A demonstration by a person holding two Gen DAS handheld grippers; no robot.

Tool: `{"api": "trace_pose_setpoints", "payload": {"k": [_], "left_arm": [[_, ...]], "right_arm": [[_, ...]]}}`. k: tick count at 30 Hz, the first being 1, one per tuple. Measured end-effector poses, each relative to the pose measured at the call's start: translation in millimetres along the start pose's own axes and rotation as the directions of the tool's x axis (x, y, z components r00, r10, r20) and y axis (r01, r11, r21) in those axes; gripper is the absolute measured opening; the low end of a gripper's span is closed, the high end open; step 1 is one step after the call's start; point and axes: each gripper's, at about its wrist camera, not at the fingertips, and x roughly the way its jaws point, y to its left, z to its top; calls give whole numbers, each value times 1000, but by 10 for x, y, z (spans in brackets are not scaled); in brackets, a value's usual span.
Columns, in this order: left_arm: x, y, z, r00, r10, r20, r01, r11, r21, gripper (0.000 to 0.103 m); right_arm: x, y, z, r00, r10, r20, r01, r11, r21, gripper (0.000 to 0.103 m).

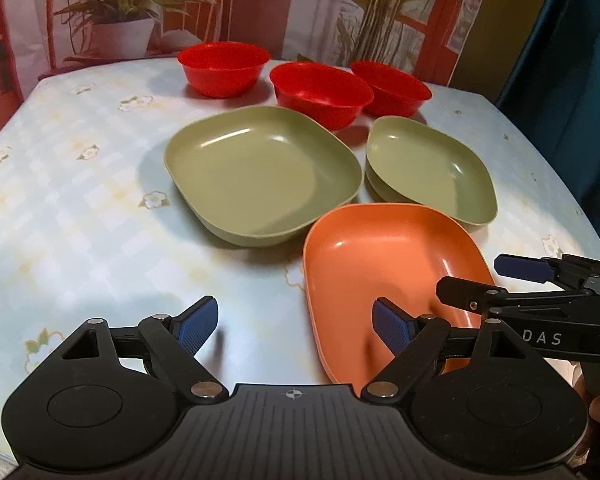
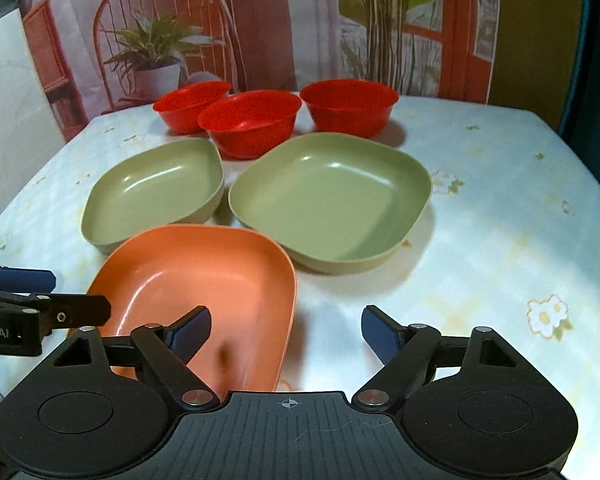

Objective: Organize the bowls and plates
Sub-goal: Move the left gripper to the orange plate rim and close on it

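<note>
An orange square plate lies nearest me. Behind it are a large green plate and a smaller green plate. Three red bowls stand in a row at the back, also in the right wrist view. My left gripper is open and empty, its right finger over the orange plate's near rim. My right gripper is open and empty, its left finger over the same plate. Each gripper shows from the side in the other's view.
The table has a pale blue flowered cloth. A printed backdrop with plants and a chair hangs behind it. A dark blue curtain is at the right. The table's edges curve away at both sides.
</note>
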Motion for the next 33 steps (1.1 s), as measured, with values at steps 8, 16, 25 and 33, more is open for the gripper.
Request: {"api": "trace_pose_setpoints", "payload": {"k": [8, 16, 25, 33], "left_arm": [[41, -3, -42, 999, -21, -42, 21, 1000, -3, 76], [46, 6, -79, 997, -48, -67, 48, 999, -5, 65], [11, 37, -107, 995, -71, -65, 69, 997, -19, 53], [-8, 35, -136, 992, -104, -71, 102, 994, -32, 42]], "right_arm": [[11, -15, -40, 1000, 14, -9, -14, 1000, 5, 75], [12, 2, -65, 1000, 21, -21, -21, 1000, 8, 71], [3, 30, -101, 999, 23, -31, -22, 1000, 14, 70], [-46, 3, -128, 999, 37, -27, -36, 998, 42, 65]]}}
